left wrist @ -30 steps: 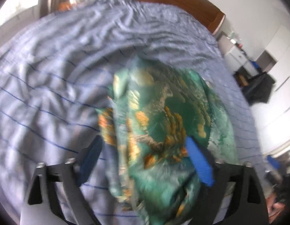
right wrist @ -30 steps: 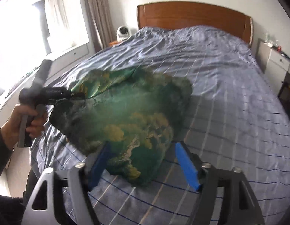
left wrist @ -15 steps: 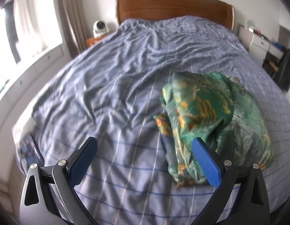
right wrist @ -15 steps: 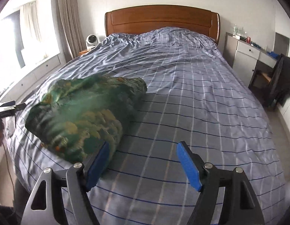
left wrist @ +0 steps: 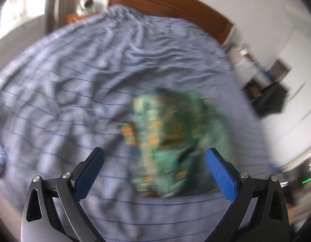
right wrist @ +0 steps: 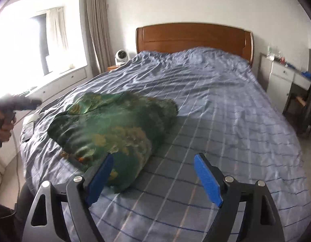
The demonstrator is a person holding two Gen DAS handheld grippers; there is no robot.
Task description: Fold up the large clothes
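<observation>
A green garment with gold and orange print (right wrist: 113, 129) lies bunched in a heap on the blue striped bedcover (right wrist: 216, 104), near the bed's left side. In the left wrist view the garment (left wrist: 171, 145) is blurred and lies just beyond my fingers. My left gripper (left wrist: 154, 168) is open and empty, held above the bed. It also shows at the far left of the right wrist view (right wrist: 24, 101), in a hand. My right gripper (right wrist: 153, 176) is open and empty, just right of the heap's near end.
A wooden headboard (right wrist: 193, 37) stands at the far end. A white fan (right wrist: 121, 56) sits on a nightstand at the back left. A white cabinet (right wrist: 280, 76) and a dark chair (right wrist: 308, 109) stand to the right. A dark device (right wrist: 28, 130) lies at the bed's left edge.
Both grippers have let go of the garment and drawn back. The heap now rests on the bedcover. The left wrist view is swinging, so it is blurred.
</observation>
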